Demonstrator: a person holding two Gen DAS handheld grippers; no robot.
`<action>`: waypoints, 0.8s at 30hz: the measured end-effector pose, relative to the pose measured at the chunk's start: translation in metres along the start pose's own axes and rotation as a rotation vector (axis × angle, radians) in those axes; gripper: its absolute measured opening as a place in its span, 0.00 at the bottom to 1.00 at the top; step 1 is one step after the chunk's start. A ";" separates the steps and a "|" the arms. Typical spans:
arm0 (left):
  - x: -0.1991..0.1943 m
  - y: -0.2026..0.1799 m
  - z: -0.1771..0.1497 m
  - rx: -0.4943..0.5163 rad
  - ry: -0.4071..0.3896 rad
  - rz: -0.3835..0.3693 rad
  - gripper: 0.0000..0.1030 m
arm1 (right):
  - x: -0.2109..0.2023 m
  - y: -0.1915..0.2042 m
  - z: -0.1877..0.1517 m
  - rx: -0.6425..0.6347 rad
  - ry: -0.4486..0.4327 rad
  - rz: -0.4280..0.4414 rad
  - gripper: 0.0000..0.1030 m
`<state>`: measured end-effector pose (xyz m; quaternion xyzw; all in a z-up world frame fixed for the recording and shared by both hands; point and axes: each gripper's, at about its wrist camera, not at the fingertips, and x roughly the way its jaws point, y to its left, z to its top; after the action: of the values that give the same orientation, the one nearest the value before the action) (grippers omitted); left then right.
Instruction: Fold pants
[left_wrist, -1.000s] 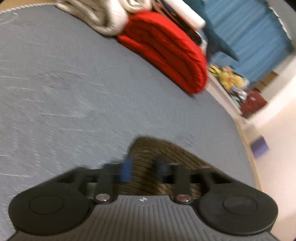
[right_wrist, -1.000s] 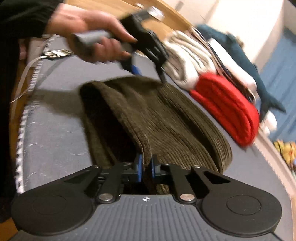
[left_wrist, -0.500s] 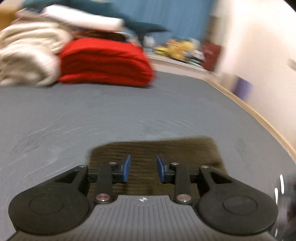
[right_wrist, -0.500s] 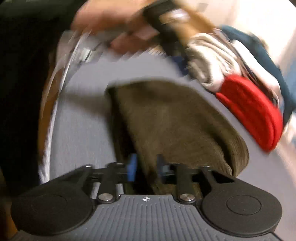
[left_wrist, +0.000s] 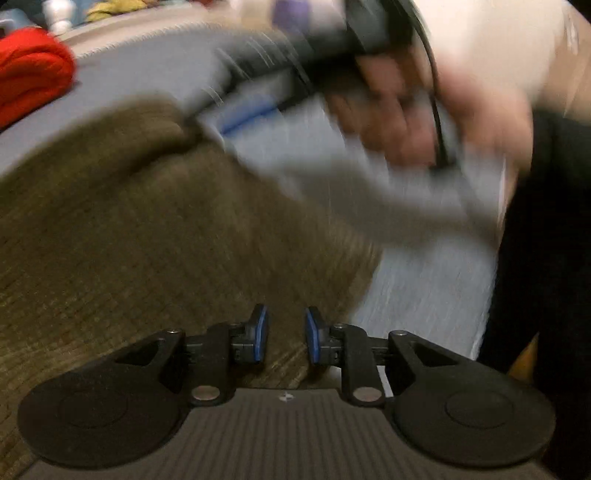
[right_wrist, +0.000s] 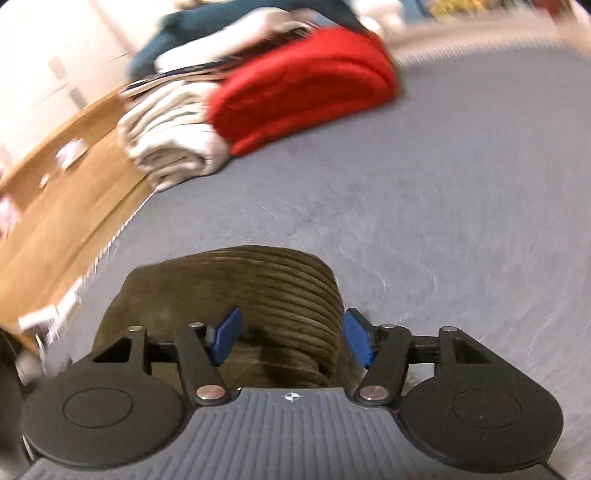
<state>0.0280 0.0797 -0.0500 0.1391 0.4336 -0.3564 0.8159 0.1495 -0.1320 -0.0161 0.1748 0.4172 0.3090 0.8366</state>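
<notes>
Grey-blue quilted bedspread covers pretty much the whole surface, with a pale stitched trim along the edge. Along the far side there's a stack of folded stuff: a red blanket, a cream one just beside it touching, and something teal piled behind. Wooden bed frame runs down the left, light wall behind it. Warm indoor light, everything pretty motion-blurred. Some yellow clutter past the bed, too smeared to identify.

Right claw and hand motion-blurred; pants cut off left.
</notes>
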 end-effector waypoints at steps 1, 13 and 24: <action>0.000 -0.006 0.000 0.046 -0.008 0.013 0.23 | 0.009 -0.006 0.002 0.046 0.016 0.006 0.65; 0.019 -0.008 0.019 0.007 -0.047 -0.021 0.20 | 0.055 -0.013 0.025 0.195 0.018 0.022 0.34; -0.041 0.035 0.015 -0.110 -0.236 0.101 0.22 | 0.060 -0.007 0.037 0.059 -0.070 -0.122 0.16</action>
<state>0.0466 0.1155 -0.0114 0.0730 0.3458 -0.3044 0.8846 0.2097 -0.0984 -0.0332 0.1843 0.4066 0.2389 0.8623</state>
